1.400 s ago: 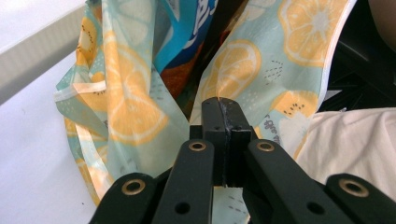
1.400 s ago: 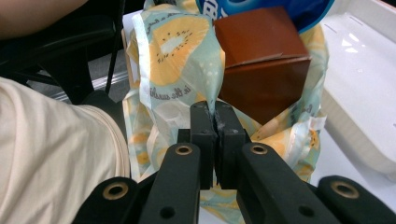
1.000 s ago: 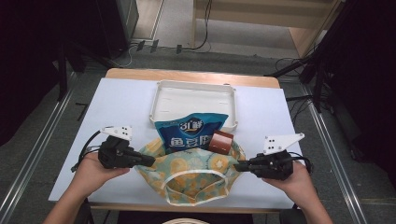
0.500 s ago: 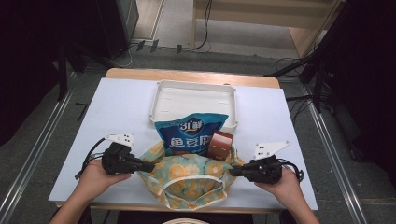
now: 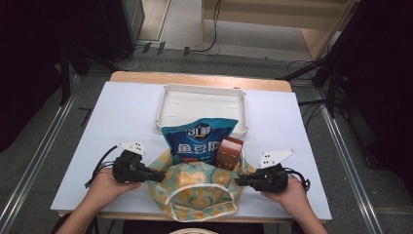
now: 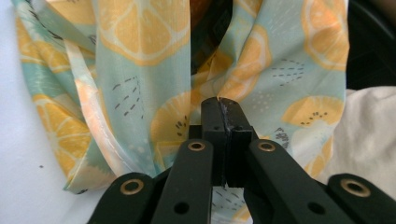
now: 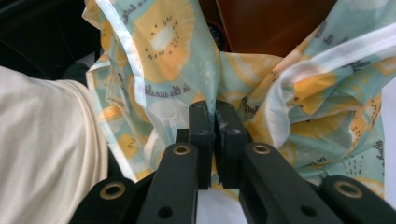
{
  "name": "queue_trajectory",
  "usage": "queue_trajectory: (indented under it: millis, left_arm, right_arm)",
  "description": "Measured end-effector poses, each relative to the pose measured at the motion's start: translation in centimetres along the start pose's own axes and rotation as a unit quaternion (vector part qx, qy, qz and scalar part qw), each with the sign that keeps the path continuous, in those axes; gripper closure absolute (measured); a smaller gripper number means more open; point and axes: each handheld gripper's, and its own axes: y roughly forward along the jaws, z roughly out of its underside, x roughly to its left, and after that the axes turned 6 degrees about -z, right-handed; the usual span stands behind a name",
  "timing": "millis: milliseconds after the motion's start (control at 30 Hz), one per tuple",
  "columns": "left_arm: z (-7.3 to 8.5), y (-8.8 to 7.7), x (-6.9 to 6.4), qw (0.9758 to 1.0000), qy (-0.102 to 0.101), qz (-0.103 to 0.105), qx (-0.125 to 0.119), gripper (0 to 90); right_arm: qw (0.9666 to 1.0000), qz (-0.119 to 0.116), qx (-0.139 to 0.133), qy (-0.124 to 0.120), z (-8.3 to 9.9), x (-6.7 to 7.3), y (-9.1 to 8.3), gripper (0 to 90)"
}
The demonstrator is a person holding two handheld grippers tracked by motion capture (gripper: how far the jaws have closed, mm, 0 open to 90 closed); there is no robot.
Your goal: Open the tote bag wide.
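Both hands have sunk toward the counter (image 5: 122, 112) since the earlier frame, lowering the fruit-print bag (image 5: 197, 187). Left tongs (image 5: 158, 175) and right tongs (image 5: 239, 181) each pinch a side of its rim. The blue snack packet (image 5: 197, 139) and brown box (image 5: 229, 151) protrude; slack cloth may tip them out.

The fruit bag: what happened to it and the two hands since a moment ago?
Both hands came down toward the table, lowering the fruit bag so it sags flatter. The left tool and right tool kept their pinch on its sides. The blue snack packet and brown box stayed sticking out of it, and the white tray didn't move.
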Motion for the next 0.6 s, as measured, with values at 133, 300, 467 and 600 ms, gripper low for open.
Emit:
queue_trajectory:
  millis: [133, 300, 467, 600]
  left_arm:
    - [-0.2, -0.9, -0.5, 0.9999, 0.011, -0.002, -0.009, 83.9]
    - [-1.1, -2.2, -1.4, 0.9993, 0.027, -0.01, -0.025, 73.2]
    - [-2.1, -3.6, -2.5, 0.9977, 0.049, -0.013, -0.044, 69.9]
    - [-2.9, -4.3, -3.0, 0.997, 0.055, -0.01, -0.053, 70.3]
  right_arm:
    - [1.0, -0.005, -0.002, -0.002, -0.2, 0.4, -0.5, 81.1]
    - [0.9999, -0.014, -0.008, 0.0, -0.8, 0.9, -1.4, 67.1]
    - [0.9998, -0.015, -0.014, -0.006, -1.7, 1.8, -2.7, 58.7]
    - [0.9993, -0.019, -0.031, -0.003, -2.5, 2.3, -4.1, 53.9]
